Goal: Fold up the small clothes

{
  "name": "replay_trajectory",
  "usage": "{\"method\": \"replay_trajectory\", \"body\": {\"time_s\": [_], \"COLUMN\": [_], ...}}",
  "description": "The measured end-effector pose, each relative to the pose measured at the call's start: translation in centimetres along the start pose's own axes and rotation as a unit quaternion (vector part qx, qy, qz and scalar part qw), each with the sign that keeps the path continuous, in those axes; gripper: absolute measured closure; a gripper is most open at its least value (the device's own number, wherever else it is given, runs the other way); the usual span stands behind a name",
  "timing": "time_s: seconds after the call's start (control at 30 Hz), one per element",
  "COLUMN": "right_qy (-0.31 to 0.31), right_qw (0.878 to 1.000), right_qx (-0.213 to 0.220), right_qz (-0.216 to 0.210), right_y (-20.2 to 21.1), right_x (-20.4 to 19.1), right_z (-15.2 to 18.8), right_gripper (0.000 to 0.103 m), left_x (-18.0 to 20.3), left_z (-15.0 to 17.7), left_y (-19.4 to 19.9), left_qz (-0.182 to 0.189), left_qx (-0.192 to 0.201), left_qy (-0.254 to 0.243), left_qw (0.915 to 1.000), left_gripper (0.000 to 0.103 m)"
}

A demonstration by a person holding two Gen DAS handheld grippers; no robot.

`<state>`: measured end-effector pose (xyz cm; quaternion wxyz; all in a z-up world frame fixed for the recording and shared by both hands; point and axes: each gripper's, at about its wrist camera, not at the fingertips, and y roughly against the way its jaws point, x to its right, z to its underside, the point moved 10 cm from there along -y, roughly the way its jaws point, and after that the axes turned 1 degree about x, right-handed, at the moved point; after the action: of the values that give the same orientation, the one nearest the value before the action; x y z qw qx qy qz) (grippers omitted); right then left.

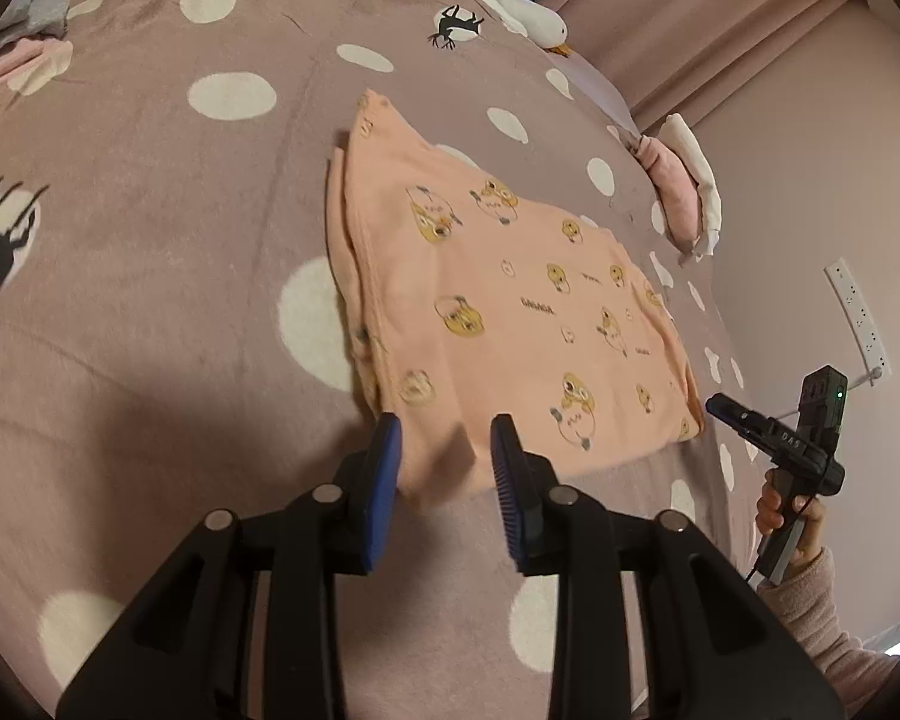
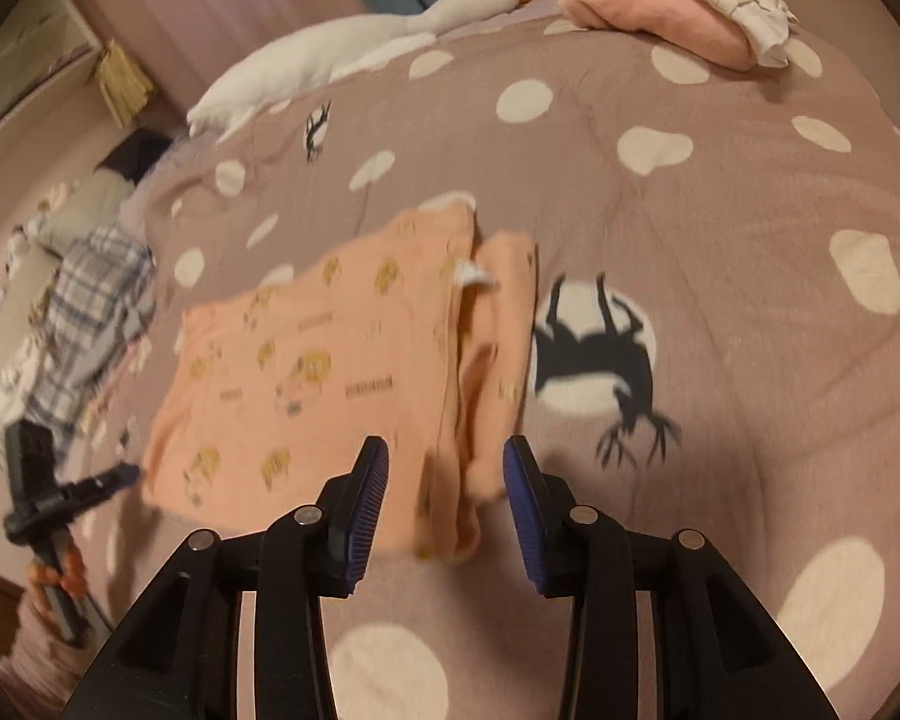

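Both sets of jaws are spread with nothing in them: left gripper [image 1: 444, 450] and right gripper [image 2: 444, 468] hover at the near edge of the peach garment [image 1: 510, 312], lying partly folded on the bed [image 1: 150, 240], probably lining up another fold.

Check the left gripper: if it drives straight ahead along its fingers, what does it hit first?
Most likely the peach garment. The left gripper is open, and the garment's near edge already sits between its fingertips. Whether it is touching is unclear, since depth is hard to read. The polka-dot bedspread lies underneath.
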<state>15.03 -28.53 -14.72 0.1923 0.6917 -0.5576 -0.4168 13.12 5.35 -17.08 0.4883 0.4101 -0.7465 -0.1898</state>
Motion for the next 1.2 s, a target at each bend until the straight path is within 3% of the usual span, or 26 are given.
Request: {"method": "replay_trajectory", "body": {"time_s": [0.3,0.43,0.6,0.77,0.9,1.03,1.13,1.17,1.2], "right_qy": [0.028,0.034,0.043,0.037,0.082,0.122,0.104,0.090,0.075], "right_qw": [0.999,0.998,0.998,0.999,0.995,0.987,0.990,0.991,0.992], "right_qx": [-0.011,-0.020,-0.027,-0.018,-0.027,-0.056,-0.052,-0.046,-0.043], "right_qz": [0.028,0.039,0.039,0.017,0.039,0.083,0.085,0.086,0.088], "right_y": [-1.6,-2.4,-3.0,-0.8,0.6,-1.0,-1.4,-1.2,-1.0], "right_x": [-0.5,-0.4,-0.7,-0.5,0.0,1.2,1.9,2.3,2.5], "right_z": [1.4,2.2,2.8,2.3,2.9,3.8,3.9,3.6,3.4], "right_gripper": [0.063,0.063,0.092,0.098,0.099,0.099,0.096,0.089,0.076], "left_x": [0.0,-0.8,-1.3,-1.1,-2.5,-3.6,-3.7,-3.4,-3.1], "left_z": [0.6,0.7,1.3,1.8,2.6,2.5,2.4,2.5,2.4], "left_y": [-1.2,-2.0,-2.4,-1.9,-1.7,-1.2,-0.4,-0.1,0.2], "left_qz": [-0.019,-0.010,-0.034,-0.072,-0.121,-0.096,-0.086,-0.084,-0.080], "left_qx": [0.000,-0.012,-0.033,-0.058,-0.083,-0.080,-0.073,-0.072,-0.068], "left_qy": [-0.013,0.009,0.007,-0.048,-0.089,-0.055,-0.041,-0.041,-0.044], "left_qw": [0.9997,0.9998,0.9989,0.9946,0.9853,0.9906,0.9927,0.9930,0.9935], "left_gripper": [0.070,0.092,0.095,0.095,0.099,0.099,0.099,0.099,0.099]}}
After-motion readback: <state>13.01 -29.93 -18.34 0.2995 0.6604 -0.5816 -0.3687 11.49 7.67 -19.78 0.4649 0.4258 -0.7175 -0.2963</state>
